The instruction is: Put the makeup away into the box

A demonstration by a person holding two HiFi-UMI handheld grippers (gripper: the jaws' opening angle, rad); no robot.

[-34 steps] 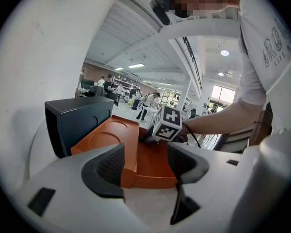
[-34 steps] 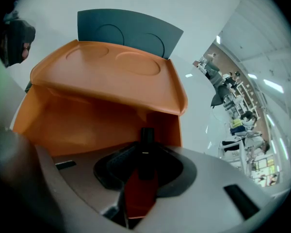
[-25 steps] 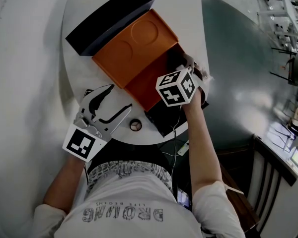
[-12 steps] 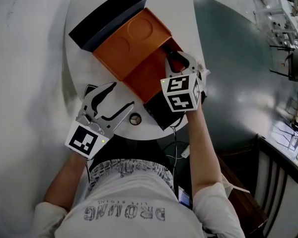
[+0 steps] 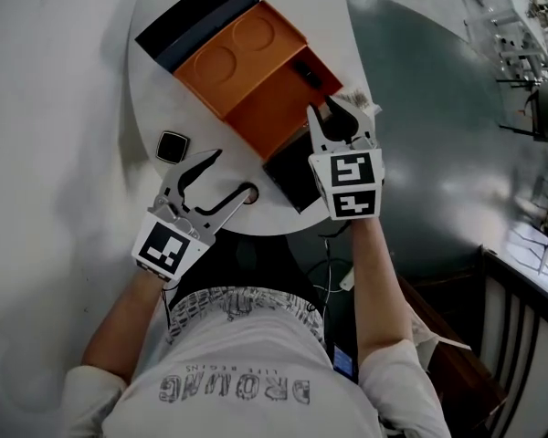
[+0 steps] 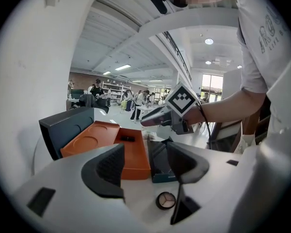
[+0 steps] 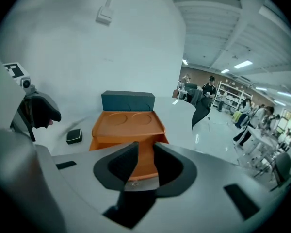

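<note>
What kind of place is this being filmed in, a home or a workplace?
Probably a big open-plan lab or office hall, not a home: long ceiling lights, shelving along the far wall, and groups of people behind the round white table.

White round table [image 5: 205,135], glossy grey floor [image 5: 438,153]

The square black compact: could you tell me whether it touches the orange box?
Apart: the head view shows bare table between the square black compact and the orange box.

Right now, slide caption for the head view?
Left tongs open near the round compact; right tongs, empty and just closing, by the orange box.
</note>
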